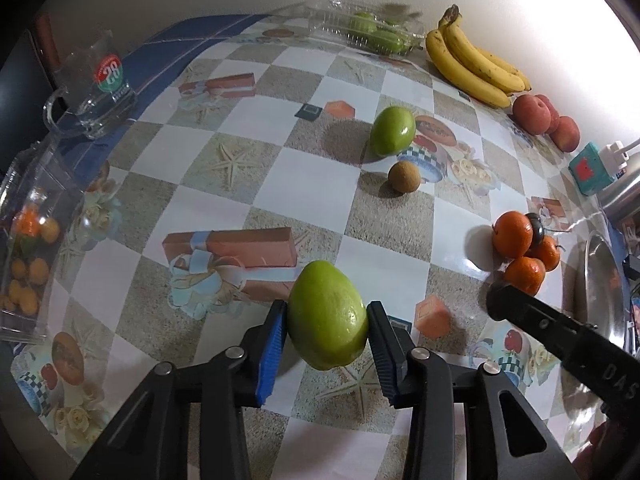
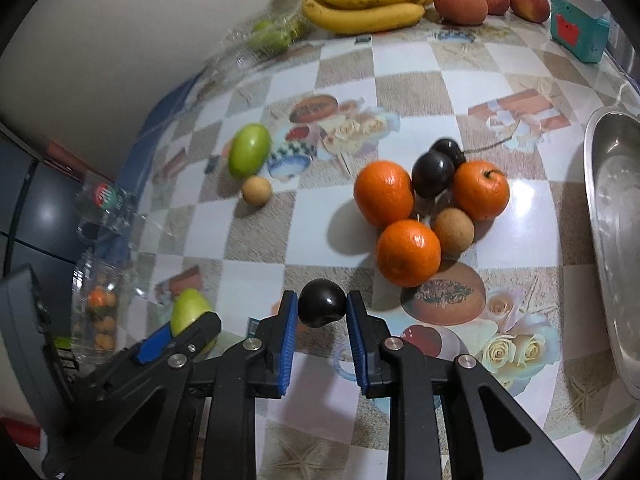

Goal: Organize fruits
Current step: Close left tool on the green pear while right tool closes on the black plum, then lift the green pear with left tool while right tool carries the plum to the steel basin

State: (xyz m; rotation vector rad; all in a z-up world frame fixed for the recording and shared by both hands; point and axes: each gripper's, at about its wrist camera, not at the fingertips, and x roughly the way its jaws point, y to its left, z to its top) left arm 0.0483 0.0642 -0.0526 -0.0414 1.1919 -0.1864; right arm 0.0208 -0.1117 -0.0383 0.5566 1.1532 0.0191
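My right gripper [image 2: 322, 309] pinches a dark plum [image 2: 322, 308] between its blue pads, above the checkered tablecloth [image 2: 256, 240]. Just beyond it sits a cluster: three oranges [image 2: 408, 252], two more dark plums [image 2: 434, 173] and a small brown fruit [image 2: 454, 230]. At lower left my left gripper [image 2: 188, 330] clamps a green fruit [image 2: 186, 314]. Bananas [image 2: 368, 0] lie along the far wall, and a metal tray [image 2: 612, 216] lies at the right edge.

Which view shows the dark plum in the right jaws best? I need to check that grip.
The right wrist view: the dark plum sits centred between its blue pads. The left wrist view shows only the right gripper's black body; the plum is hidden.
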